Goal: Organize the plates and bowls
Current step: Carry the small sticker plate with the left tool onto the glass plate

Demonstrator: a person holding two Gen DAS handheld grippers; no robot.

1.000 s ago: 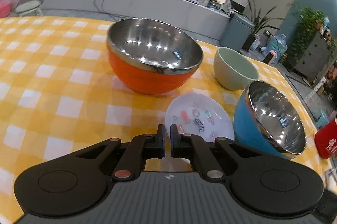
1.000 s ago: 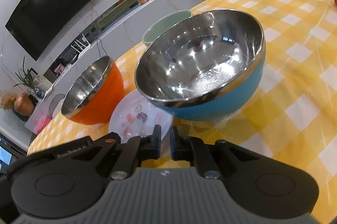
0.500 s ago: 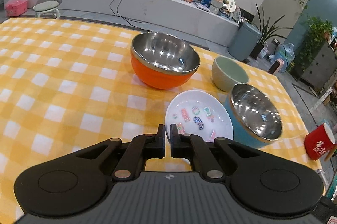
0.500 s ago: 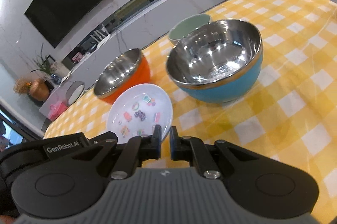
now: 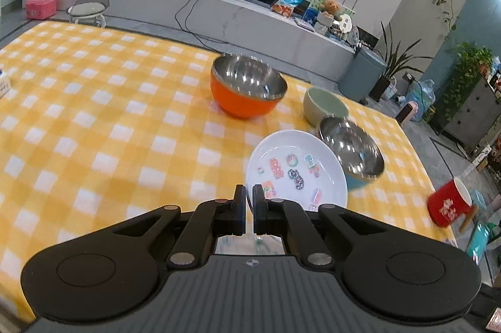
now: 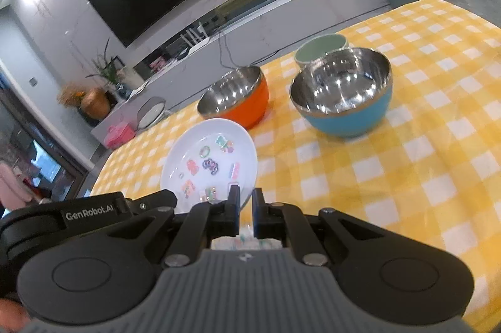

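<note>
A white plate with colourful stickers lies on the yellow checked tablecloth. Behind it stand an orange steel bowl, a pale green bowl and a blue steel bowl. My left gripper is shut and empty, raised above the plate's near edge. In the right wrist view the plate, the orange bowl, the blue bowl and the green bowl show. My right gripper is shut and empty over the plate's near rim.
A red mug stands near the table's right edge. A small white object sits at the far left edge. A TV counter runs behind the table, with a stool in front of it.
Both grippers have drawn back and risen from the bowls, so the dishes look smaller and farther. Both stay shut. The dishes have not moved.
</note>
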